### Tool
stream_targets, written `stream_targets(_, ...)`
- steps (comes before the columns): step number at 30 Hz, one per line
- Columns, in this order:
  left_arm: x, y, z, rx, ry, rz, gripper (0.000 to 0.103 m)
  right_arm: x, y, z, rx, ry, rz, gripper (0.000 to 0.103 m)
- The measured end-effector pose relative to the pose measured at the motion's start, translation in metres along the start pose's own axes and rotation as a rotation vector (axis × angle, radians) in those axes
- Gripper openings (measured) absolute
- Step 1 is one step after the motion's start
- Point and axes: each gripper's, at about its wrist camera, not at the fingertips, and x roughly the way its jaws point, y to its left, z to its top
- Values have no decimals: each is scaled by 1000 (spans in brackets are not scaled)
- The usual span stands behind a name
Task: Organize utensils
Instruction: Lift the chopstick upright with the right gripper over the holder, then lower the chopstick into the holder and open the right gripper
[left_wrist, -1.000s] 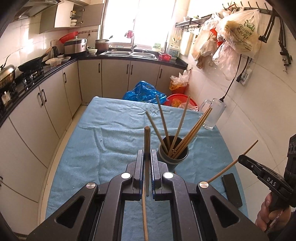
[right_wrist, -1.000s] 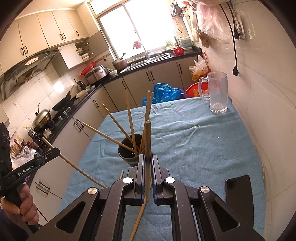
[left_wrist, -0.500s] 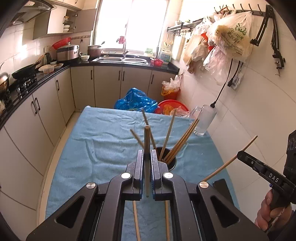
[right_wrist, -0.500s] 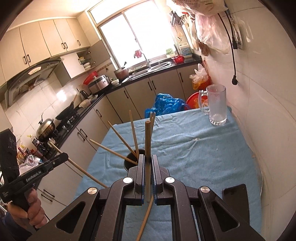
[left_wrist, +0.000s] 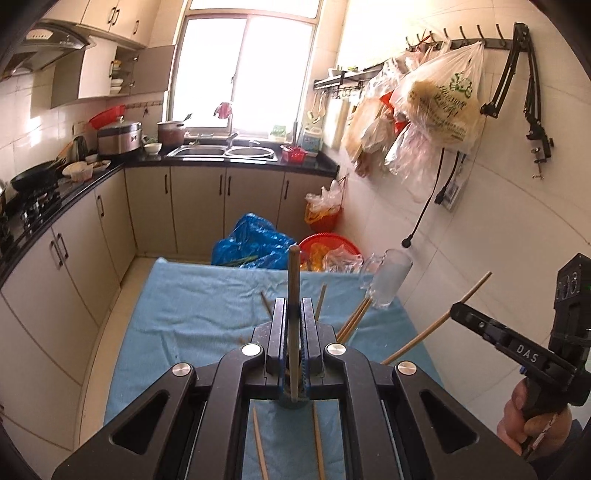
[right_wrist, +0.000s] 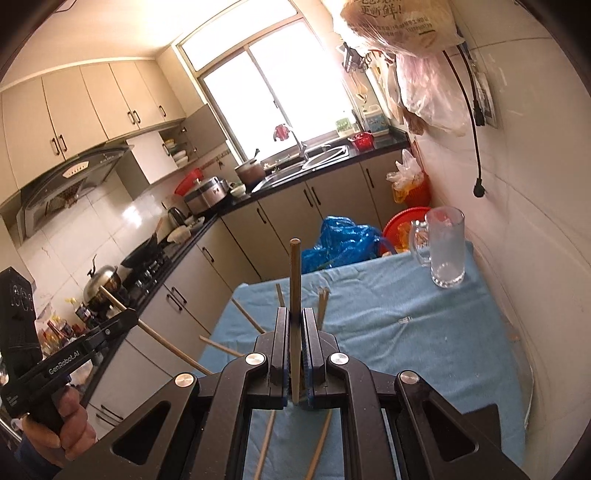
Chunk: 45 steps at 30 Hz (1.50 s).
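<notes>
A: Evidently the left gripper (left_wrist: 294, 314) and the right gripper (right_wrist: 294, 317) each clamp one chopstick (left_wrist: 294, 295) upright, above the holder cup (left_wrist: 293, 400)?

B: Yes, probably for dropping in; two loose chopsticks (left_wrist: 260, 446) lie just before the cup on the blue cloth (left_wrist: 207, 306).

Matt wooden chopsticks (left_wrist: 294, 295), rumpled blue cloth (left_wrist: 207, 306), clear glass mug (right_wrist: 445, 247)

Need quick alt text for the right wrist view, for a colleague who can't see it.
Right gripper clamps one upright chopstick above a blue-clothed table. More chopsticks poke up behind it; a glass mug stands far right.
</notes>
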Motion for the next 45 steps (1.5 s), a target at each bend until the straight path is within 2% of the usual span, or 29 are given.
stream_targets(5,19,-2,12,-12,13,-9,6,10,8,13,-4,-21,-2,7)
stream_targets(11,47,3,8,-37,61,-4,6,35,8,16,10,14,-15,7)
stream_targets(20,81,12,-11,-65,143,6,6,72,-2,-8,16,95,-58,7)
stream_targets(26,92,17,-18,-75,171,15,6,95,-10,-20,20,157,-76,7)
stream_targets(31,95,21,-18,-85,174,21,7,106,-15,-22,31,176,-79,8)
stream_targets(34,92,23,-15,-98,163,22,18,106,-16,-18,34,169,-74,8)
stream_targets(36,88,24,-13,-103,151,22,20,103,-17,-13,34,159,-77,9)
stream_targets(38,83,25,-10,-104,136,21,22,96,-18,-9,38,139,-75,11)
stream_targets(42,66,27,-6,-103,89,31,29,80,-22,-5,45,104,-84,25)
stream_targets(45,55,28,-7,-104,66,37,31,72,-26,-6,56,101,-91,26)
